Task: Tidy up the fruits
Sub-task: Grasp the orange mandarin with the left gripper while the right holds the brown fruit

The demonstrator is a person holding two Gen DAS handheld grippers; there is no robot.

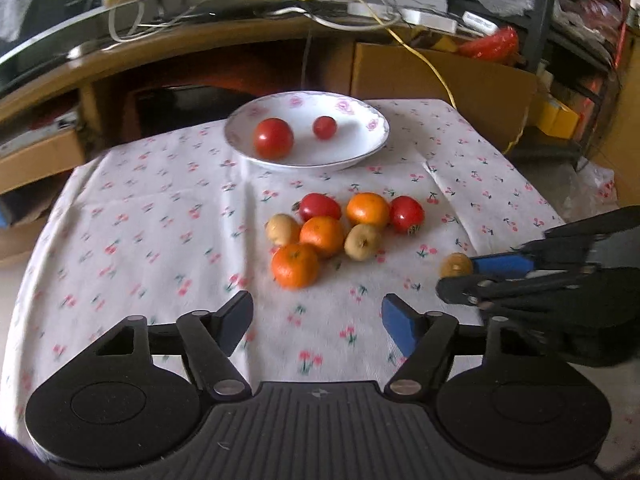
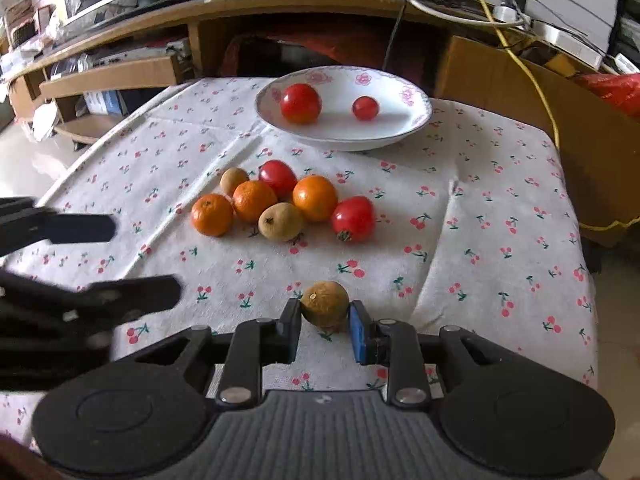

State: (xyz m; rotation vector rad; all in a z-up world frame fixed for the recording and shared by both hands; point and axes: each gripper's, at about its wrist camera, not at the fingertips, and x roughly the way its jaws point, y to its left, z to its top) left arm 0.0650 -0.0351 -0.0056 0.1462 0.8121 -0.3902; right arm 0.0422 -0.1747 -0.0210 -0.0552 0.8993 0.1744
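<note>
With your right claw (image 2: 325, 314) clamped on the small brown fruit (image 2: 324, 303), left claw (image 1: 316, 322) gaping empty, lift it next toward the plate (image 2: 416, 126).

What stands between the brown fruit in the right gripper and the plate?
The right gripper is shut on the brown fruit. The fruit cluster lies on the cloth partly between it and the plate; lifted above them, nothing visible blocks it.
</note>
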